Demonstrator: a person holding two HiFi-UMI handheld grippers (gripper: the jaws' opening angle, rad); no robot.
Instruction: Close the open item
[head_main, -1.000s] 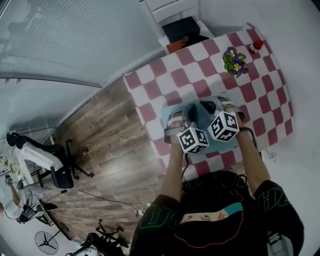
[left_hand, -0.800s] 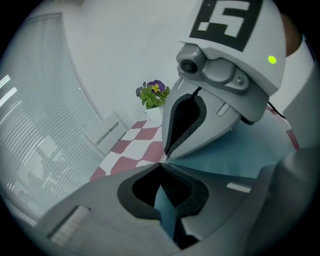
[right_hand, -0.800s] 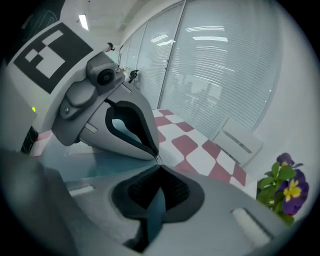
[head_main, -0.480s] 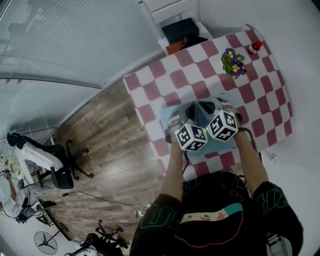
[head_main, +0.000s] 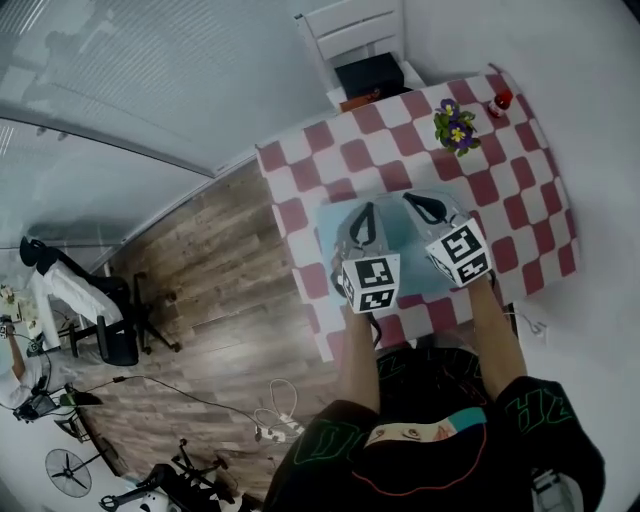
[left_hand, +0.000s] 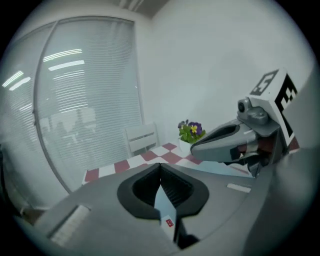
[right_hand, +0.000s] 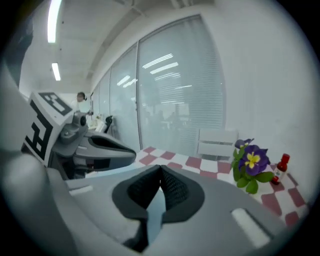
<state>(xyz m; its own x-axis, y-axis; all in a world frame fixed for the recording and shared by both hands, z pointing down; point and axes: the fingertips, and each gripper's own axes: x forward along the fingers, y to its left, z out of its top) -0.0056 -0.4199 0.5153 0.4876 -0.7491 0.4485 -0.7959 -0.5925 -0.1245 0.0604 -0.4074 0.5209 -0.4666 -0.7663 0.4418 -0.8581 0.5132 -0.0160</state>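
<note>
A flat pale blue item (head_main: 398, 252) lies on the red-and-white checked table (head_main: 525, 195), its far part showing under the right gripper in the left gripper view (left_hand: 220, 168). Both grippers hover just above it, side by side and a little apart. My left gripper (head_main: 365, 210) is shut, its dark pads meeting (left_hand: 160, 166). My right gripper (head_main: 410, 199) is shut too (right_hand: 160, 169). A pale blue strip shows in the slit behind each pair of pads. I cannot tell whether the item is open or closed.
A potted purple-and-yellow flower (head_main: 455, 130) and a small red bottle (head_main: 497, 102) stand at the table's far right. A white chair (head_main: 358, 35) holding a black bag (head_main: 370, 72) stands beyond the far edge. Wooden floor lies to the left.
The two grippers, close together over the blue item before, have drawn apart. The head view has shifted, so the table sits slightly further right and higher.
</note>
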